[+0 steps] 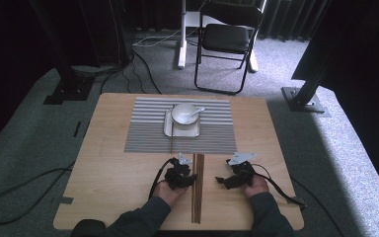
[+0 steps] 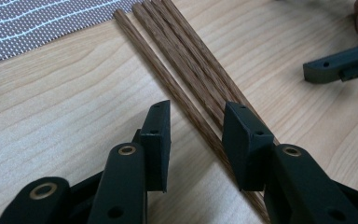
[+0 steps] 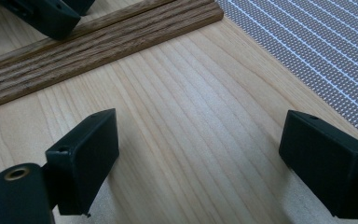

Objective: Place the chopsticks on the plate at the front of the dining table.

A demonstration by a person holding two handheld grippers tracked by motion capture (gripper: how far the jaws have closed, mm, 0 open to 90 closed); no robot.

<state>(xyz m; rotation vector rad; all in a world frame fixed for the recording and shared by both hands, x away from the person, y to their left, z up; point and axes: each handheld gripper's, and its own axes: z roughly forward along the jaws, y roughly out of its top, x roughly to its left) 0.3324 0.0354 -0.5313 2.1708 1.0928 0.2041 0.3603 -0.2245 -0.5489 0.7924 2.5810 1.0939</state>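
Note:
Several long wooden sticks (image 1: 197,190) lie side by side on the table, pointing away from me. My left gripper (image 1: 187,175) rests at their left side. In the left gripper view, its jaws (image 2: 198,135) straddle the sticks (image 2: 186,70). The leftmost stick runs through the gap, and the left pad stands clear of it. The right pad sits over the other sticks. My right gripper (image 1: 225,180) is to the right of the sticks, open wide (image 3: 205,158) over bare wood. The sticks (image 3: 98,44) lie beyond it.
A grey striped placemat (image 1: 148,133) lies across the table's middle. It carries a silver tray (image 1: 168,129) with a bowl (image 1: 185,113) and a spoon (image 1: 198,111). One thin stick (image 1: 171,142) lies on the mat. A folding chair (image 1: 227,39) stands beyond the table.

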